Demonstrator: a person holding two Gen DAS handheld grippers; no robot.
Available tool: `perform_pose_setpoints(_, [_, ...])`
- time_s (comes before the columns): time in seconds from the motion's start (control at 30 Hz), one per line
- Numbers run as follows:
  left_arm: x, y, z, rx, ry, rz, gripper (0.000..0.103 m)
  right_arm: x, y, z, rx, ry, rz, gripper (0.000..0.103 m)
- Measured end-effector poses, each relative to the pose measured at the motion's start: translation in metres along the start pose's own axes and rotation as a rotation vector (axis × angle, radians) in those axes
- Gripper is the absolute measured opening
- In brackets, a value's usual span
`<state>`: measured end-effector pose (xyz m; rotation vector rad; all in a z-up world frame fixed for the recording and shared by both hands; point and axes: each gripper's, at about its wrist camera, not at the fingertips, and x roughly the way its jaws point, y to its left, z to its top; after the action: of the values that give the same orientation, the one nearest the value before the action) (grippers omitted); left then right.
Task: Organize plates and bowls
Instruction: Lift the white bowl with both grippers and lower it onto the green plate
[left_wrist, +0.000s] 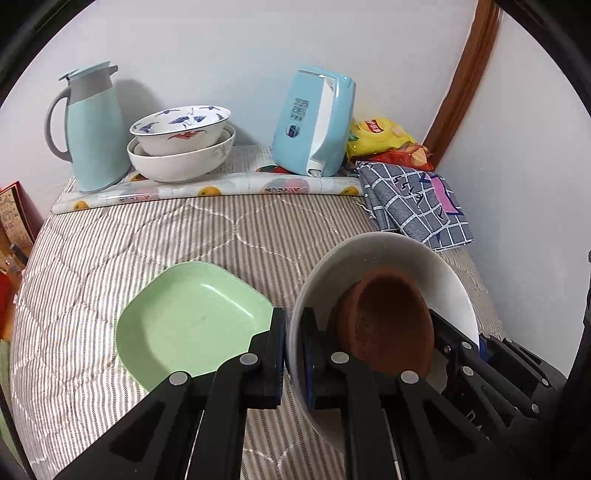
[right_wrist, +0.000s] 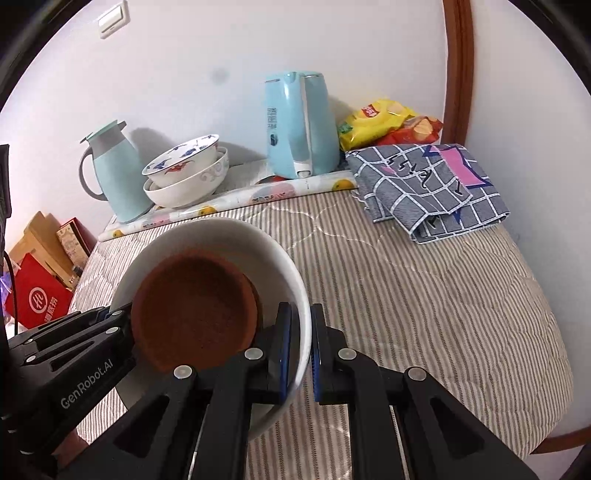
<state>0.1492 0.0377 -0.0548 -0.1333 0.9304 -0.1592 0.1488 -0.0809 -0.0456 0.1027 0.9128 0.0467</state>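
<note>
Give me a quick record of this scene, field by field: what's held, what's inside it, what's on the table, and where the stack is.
held: white bowl, rim pinched by left gripper and right gripper
inside it: brown dish
on table: green plate, checked cloth
stack: two patterned bowls at the back, beside the pitcher

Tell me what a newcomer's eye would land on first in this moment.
A white bowl with a brown dish inside, gripped on opposite rims by the left tongs and right tongs above the striped quilt. Next, the green square plate lying on the quilt on the left tongs' side. At the back by the wall stand two stacked bowls, between a pale blue jug and kettle.
</note>
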Motion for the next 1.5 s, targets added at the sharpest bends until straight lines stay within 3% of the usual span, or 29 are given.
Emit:
perform_pose_setpoints(0.53, [0.001,0.033,0.0,-0.038,0.007,0.006,0.009,0.012,0.03,0.002,-0.035,0.014,0.005,0.009])
perform_pose_setpoints(1.5, [0.038,0.1,-0.003,-0.116,0.079,0.069,0.009,0.075,0.081,-0.006,-0.081,0.106,0.066,0.009])
